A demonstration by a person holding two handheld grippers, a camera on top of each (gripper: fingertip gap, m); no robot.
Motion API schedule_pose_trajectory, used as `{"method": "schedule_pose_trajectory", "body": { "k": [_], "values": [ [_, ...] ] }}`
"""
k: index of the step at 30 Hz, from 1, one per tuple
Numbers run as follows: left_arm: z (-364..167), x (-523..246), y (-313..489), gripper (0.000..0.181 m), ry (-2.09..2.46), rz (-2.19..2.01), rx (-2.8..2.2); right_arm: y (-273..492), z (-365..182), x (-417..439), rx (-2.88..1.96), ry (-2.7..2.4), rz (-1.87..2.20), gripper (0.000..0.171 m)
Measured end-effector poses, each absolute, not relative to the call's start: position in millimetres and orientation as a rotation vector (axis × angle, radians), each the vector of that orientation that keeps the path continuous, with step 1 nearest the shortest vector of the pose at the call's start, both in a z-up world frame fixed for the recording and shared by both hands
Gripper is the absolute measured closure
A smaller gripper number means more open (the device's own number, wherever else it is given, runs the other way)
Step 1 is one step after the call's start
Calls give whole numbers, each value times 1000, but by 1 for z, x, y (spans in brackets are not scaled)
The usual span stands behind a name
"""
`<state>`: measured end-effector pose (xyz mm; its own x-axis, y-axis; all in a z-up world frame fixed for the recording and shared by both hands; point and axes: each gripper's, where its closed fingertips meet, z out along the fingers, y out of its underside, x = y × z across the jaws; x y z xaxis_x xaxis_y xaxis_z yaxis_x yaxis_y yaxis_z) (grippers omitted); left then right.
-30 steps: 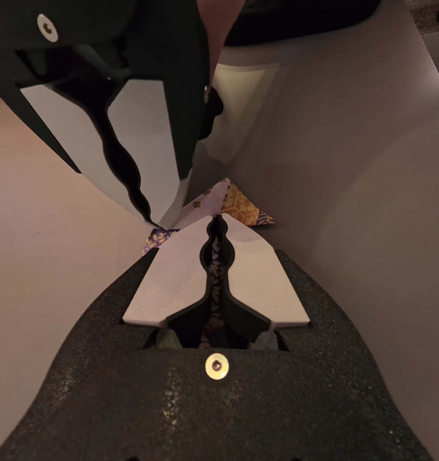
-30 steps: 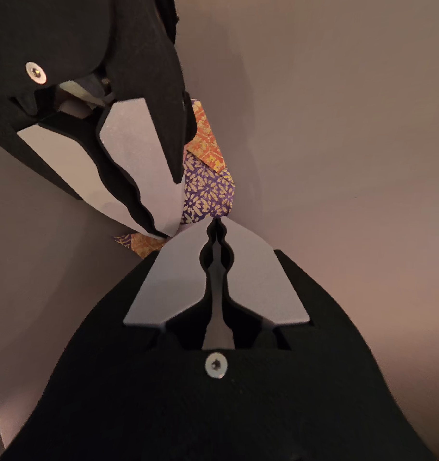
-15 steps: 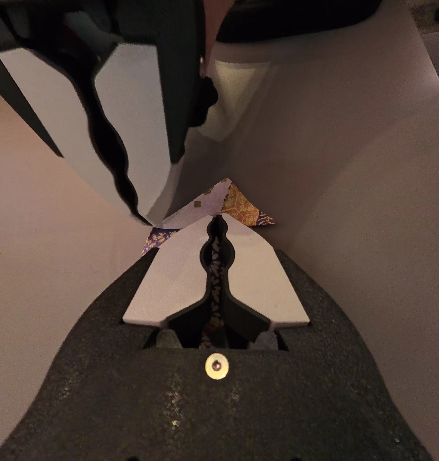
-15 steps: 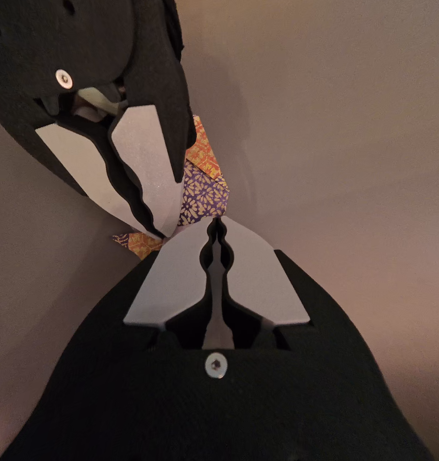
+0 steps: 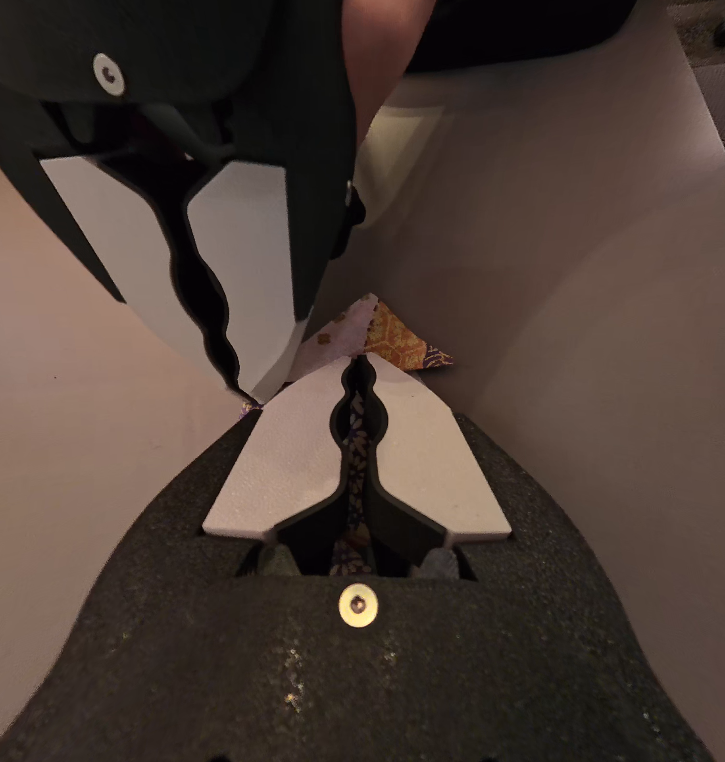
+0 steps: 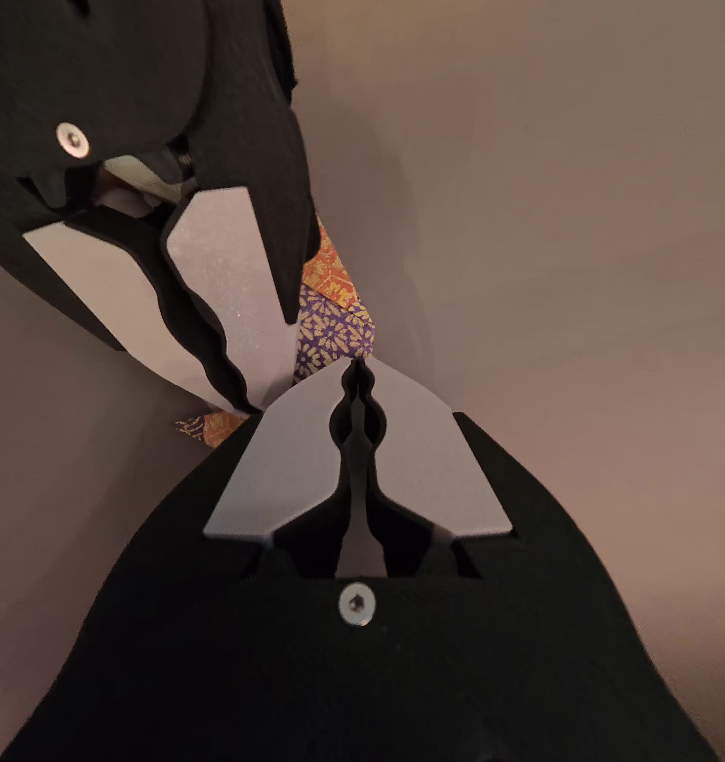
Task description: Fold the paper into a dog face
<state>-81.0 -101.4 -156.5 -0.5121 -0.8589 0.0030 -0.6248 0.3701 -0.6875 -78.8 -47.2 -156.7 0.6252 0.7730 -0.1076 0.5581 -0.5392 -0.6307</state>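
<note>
Paper lies flat beneath both closed grippers: left gripper pins, right gripper should press the crease firmly.

A pale, smooth table is carrying the folded, patterned purple-and-orange paper lying on it.

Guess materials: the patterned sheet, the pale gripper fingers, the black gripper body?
Patterned sheet: thin printed paper, likely origami stock; sharp creases, gold motifs with slight sheen. Pale fingers of the left gripper: probably moulded or printed plastic, matte, finely speckled. Black body: rigid, coarse grainy texture, perhaps printed plastic; unclear.
</note>
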Motion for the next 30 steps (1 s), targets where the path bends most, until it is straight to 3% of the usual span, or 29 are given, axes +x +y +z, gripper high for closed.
{"method": "schedule_pose_trajectory", "body": {
  "k": [10, 14, 30],
  "values": [
    [-157, -82, -103, 181, 2271, -926, -1309, -40, -134, -73, -2226, -923, 591, 170],
    [-157, -82, -103, 181, 2273, -929, -1315, -49, -156, -74, -2319, -1013, 550, 168],
    [-157, -82, -102, 181, 2271, -930, -1328, -48, -144, -70, -2188, -1017, 486, 169]
  ]
}}
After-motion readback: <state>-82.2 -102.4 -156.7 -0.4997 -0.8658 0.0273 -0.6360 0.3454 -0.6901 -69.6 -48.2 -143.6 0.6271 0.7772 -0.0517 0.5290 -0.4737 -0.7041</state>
